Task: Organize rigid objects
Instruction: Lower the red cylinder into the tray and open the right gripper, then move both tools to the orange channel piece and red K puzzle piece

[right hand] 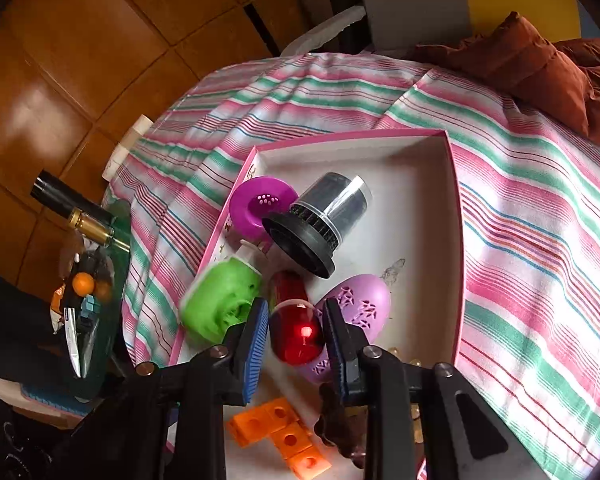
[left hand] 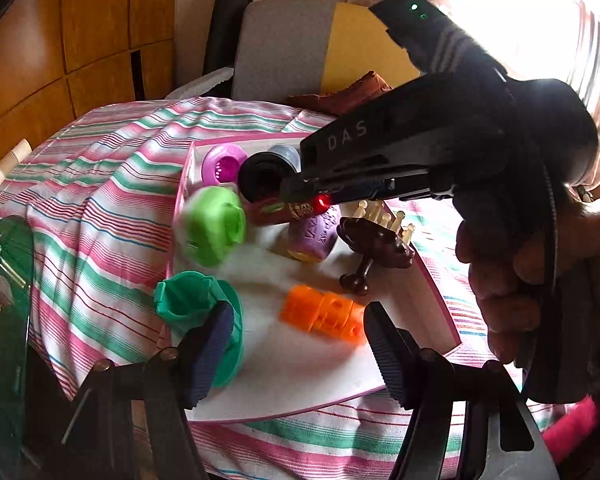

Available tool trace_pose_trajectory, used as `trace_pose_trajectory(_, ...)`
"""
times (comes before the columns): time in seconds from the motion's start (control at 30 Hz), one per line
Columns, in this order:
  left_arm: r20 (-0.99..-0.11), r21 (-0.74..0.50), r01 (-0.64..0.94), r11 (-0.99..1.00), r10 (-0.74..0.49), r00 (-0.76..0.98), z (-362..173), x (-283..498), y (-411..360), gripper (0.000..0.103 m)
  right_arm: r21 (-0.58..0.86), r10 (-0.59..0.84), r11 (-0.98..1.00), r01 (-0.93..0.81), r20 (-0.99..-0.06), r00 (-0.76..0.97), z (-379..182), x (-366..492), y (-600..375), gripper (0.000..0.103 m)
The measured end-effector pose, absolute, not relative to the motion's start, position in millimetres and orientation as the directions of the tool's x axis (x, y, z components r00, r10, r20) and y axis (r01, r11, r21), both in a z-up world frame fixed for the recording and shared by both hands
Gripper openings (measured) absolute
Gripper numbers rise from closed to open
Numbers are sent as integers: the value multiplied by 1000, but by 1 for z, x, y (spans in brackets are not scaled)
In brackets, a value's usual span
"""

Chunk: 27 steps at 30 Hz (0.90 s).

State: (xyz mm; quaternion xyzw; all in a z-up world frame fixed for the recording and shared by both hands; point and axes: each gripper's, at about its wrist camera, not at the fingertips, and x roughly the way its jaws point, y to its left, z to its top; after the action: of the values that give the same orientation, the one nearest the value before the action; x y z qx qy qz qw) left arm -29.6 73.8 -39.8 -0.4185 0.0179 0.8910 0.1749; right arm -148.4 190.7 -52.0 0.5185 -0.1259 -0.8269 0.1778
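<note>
A white tray with a pink rim (right hand: 454,200) lies on a striped cloth and holds the toys. My right gripper (right hand: 296,312) is shut on a red capsule with a clear dome (right hand: 300,332), between a blurred lime-green toy (right hand: 224,300) and a purple egg (right hand: 360,300). Behind them lie a purple strainer (right hand: 260,200) and a black-based clear cup (right hand: 324,220). My left gripper (left hand: 296,316) stands open over the tray's near end, with orange blocks (left hand: 324,312) between its fingers but untouched. A teal cup (left hand: 188,300) sits against its left finger. The right gripper (left hand: 296,192) reaches in from the right.
A brown brush with cream bristles (left hand: 376,244) lies at the tray's right side. A green glass table (right hand: 100,280) with a gold-and-black bottle (right hand: 76,212) stands to the left. A grey chair (left hand: 284,48) and a brown cushion (right hand: 540,68) are behind. A hand (left hand: 508,272) holds the right gripper.
</note>
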Motion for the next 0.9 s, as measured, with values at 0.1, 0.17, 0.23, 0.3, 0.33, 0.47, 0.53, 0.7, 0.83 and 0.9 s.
trace_pose_trajectory(0.1, -753, -109, -333, -937, 296, -588, -40, -29, 75, 68, 388, -419, -908, 161, -810, -411, -51, -146, 191, 31)
trace_pose_trajectory(0.17, -752, -106, -332, -937, 294, -590, -40, -30, 76, 68, 384, -414, -910, 159, -805, -424, -48, -142, 192, 31)
trace_pose_trajectory(0.23, -749, -104, -332, -938, 293, -593, -38, -30, 75, 68, 382, -414, -909, 164, -795, -443, -42, -136, 195, 31)
trace_pose_trajectory(0.3, -746, -99, -330, -939, 289, -599, -36, -30, 76, 69, 370, -402, -914, 165, -783, -475, -35, -128, 199, 31)
trace_pose_trajectory(0.33, -746, -97, -329, -939, 288, -601, -36, -31, 76, 69, 363, -393, -918, 160, -777, -491, -31, -124, 202, 31)
trace_pose_trajectory(0.47, -742, -97, -328, -940, 288, -606, -32, -31, 77, 69, 322, -341, -937, 136, -756, -558, -18, -101, 217, 31)
trace_pose_trajectory(0.53, -739, -97, -328, -940, 289, -608, -30, -30, 78, 71, 302, -307, -947, 109, -754, -581, -16, -88, 227, 31)
trace_pose_trajectory(0.7, -730, -95, -338, -936, 296, -616, -25, -27, 79, 72, 247, -216, -968, 33, -766, -606, -20, -60, 252, 32)
trace_pose_trajectory(0.83, -727, -89, -338, -937, 293, -621, -23, -26, 81, 72, 213, -162, -977, -14, -783, -601, -29, -43, 271, 32)
trace_pose_trajectory(0.9, -727, -88, -338, -937, 292, -622, -22, -25, 81, 72, 197, -139, -980, -34, -793, -593, -34, -36, 281, 32)
